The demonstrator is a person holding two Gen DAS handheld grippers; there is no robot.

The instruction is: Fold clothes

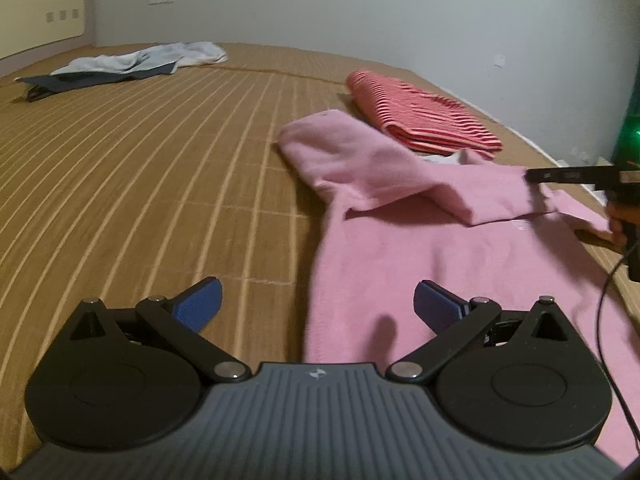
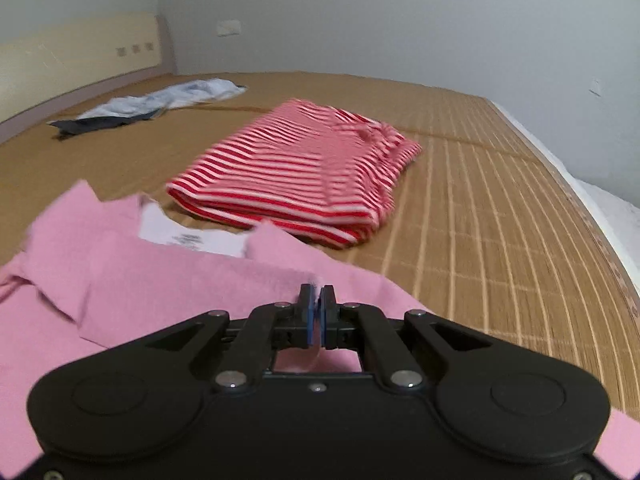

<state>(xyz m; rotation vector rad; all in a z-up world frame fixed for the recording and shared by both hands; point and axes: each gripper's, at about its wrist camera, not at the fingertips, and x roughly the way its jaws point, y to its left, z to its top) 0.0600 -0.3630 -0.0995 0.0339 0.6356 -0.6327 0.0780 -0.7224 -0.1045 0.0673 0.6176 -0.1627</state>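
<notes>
A pink garment [image 1: 420,240] lies spread on the bamboo mat, one part folded over its upper body. My left gripper [image 1: 318,306] is open and empty, just above the garment's left edge. My right gripper [image 2: 317,304] is shut on a fold of the pink garment [image 2: 168,280] and holds it slightly raised. In the left wrist view the right gripper [image 1: 532,178] shows at the far right, pinching the pink cloth. A white label [image 2: 188,236] shows at the neckline.
A folded red-and-white striped shirt [image 2: 304,172] lies just beyond the pink garment, also in the left wrist view [image 1: 420,112]. A pale blue and dark pile [image 1: 128,66] lies far left near the headboard [image 1: 36,12]. The bed's right edge [image 2: 592,200] meets a wall.
</notes>
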